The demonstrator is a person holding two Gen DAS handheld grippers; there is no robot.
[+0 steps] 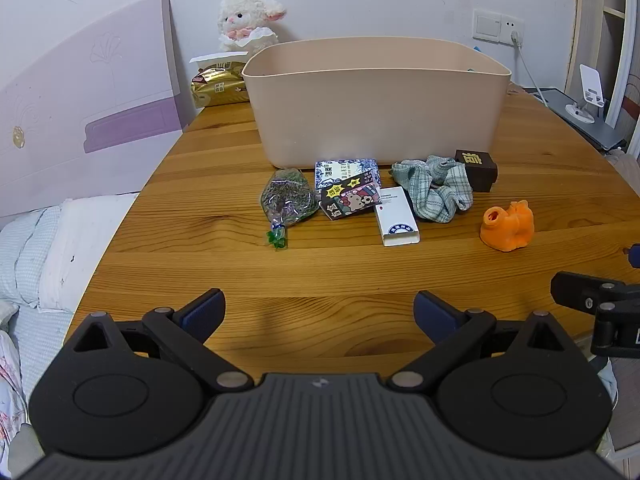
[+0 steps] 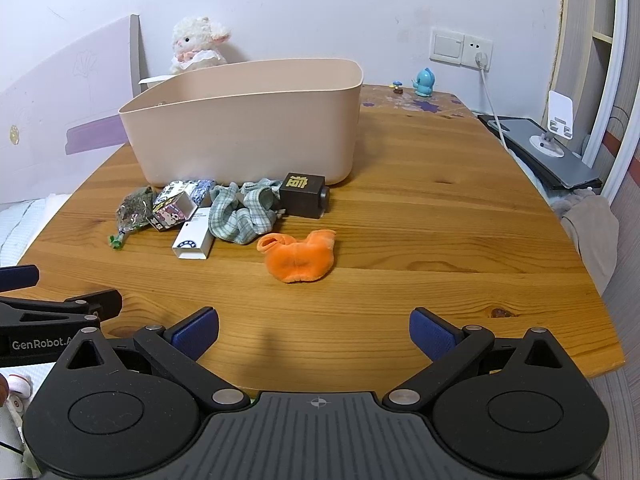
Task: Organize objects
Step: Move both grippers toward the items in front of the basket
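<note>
Presently logged: left hand-held gripper (image 1: 319,312) and right hand-held gripper (image 2: 314,330), both wide open, empty, low over the worktop (image 2: 440,220). Orange toy (image 2: 298,254) lay at 12 o'clock of the right one, the nearer; long axis crosswise. Beige bin (image 2: 248,136) beyond, 11 o'clock.

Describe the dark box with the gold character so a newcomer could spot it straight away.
Start at the big beige bin on the wooden table. A row of small items lies along its front wall; the dark box sits at the right end, beside the checked cloth. It is the only dark brown cube, with a gold character on top.
</note>
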